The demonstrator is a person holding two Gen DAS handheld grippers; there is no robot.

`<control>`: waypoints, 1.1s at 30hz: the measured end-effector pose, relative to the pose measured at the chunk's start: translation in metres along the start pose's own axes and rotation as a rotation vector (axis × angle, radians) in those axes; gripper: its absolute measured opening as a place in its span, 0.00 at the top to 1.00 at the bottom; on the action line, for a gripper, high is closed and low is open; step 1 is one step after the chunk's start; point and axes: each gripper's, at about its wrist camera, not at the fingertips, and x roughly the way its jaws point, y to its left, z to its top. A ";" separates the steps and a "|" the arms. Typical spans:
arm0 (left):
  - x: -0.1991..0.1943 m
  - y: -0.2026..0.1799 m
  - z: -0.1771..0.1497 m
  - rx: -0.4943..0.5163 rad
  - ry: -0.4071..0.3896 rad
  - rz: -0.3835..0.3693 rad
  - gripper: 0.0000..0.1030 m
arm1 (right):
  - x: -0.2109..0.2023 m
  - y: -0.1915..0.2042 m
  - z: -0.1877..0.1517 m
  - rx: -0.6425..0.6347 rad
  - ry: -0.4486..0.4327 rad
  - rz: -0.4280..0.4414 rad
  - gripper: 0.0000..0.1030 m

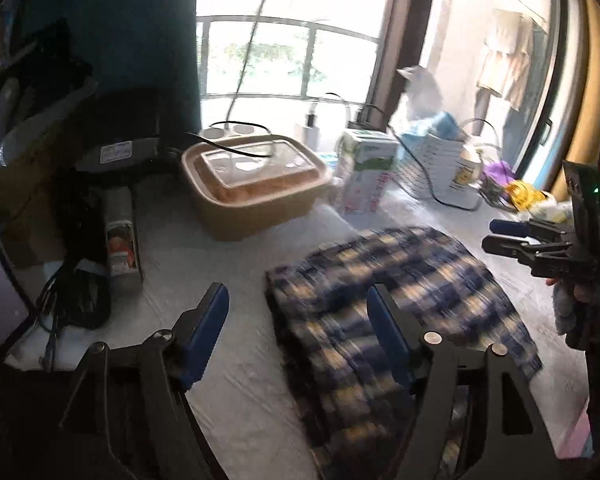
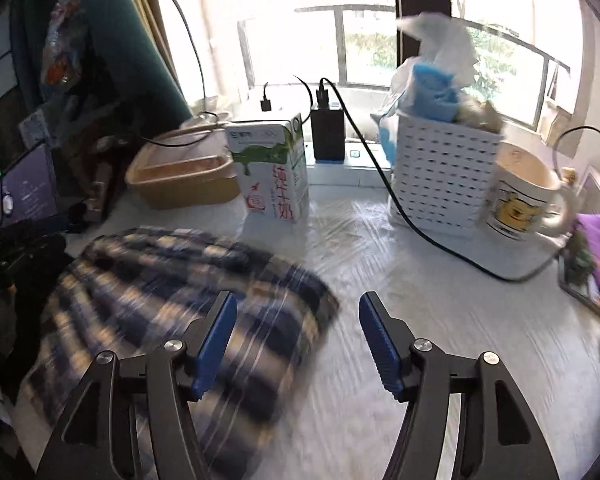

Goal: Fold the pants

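The blue, white and yellow plaid pants lie folded in a compact bundle on the white table cover. They also show in the right wrist view. My left gripper is open and empty, above the bundle's left edge. My right gripper is open and empty, just off the bundle's right edge. The right gripper also shows in the left wrist view, held above the table beyond the pants.
Behind the pants stand a tan lidded container, a milk carton, a white perforated basket and a mug. A black cable crosses the table. A screen and clutter sit at the left.
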 end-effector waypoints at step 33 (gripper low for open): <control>-0.019 -0.056 -0.117 0.038 0.200 0.061 0.30 | -0.018 0.102 -0.127 -0.104 0.168 -0.081 0.00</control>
